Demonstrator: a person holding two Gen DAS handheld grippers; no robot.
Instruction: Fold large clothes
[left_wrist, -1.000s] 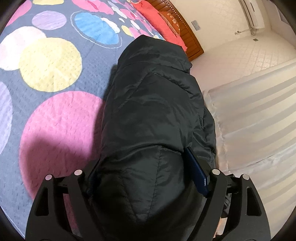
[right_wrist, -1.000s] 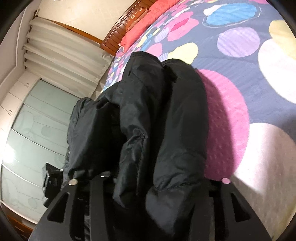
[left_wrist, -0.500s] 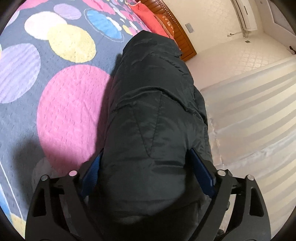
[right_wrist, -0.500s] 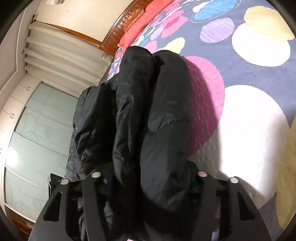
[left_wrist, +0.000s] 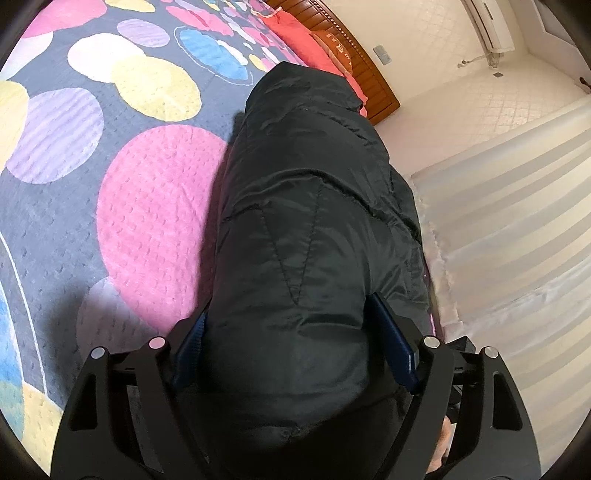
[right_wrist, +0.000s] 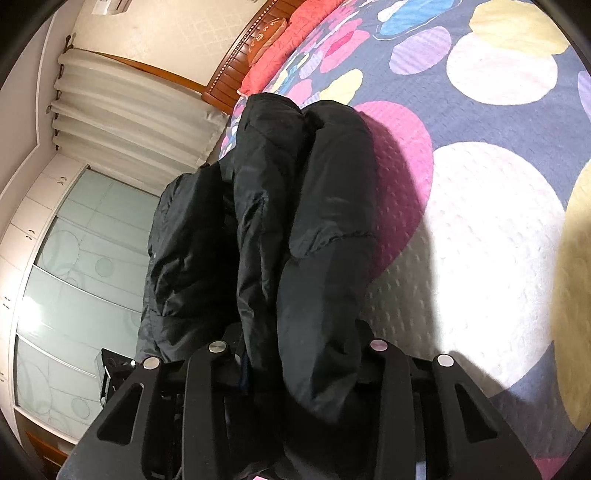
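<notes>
Along the bed edge (left_wrist: 430, 291), the jacket (left_wrist: 295, 221) lies bunched.

Black gripper (left_wrist: 295, 347) frames, blue pads (left_wrist: 393, 349), silver screws (right_wrist: 379, 345).

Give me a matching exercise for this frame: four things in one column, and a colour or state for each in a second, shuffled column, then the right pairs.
Things:
1. puffer jacket
2. pillow
3. headboard
4. left hand-held gripper

Colour or state:
A. coral red, lying at the head of the bed
B. closed around a thick bunch of fabric
C. black and quilted, gathered into a long bundle
D. brown slatted wood

Right pairs: 1-C, 2-A, 3-D, 4-B
</notes>
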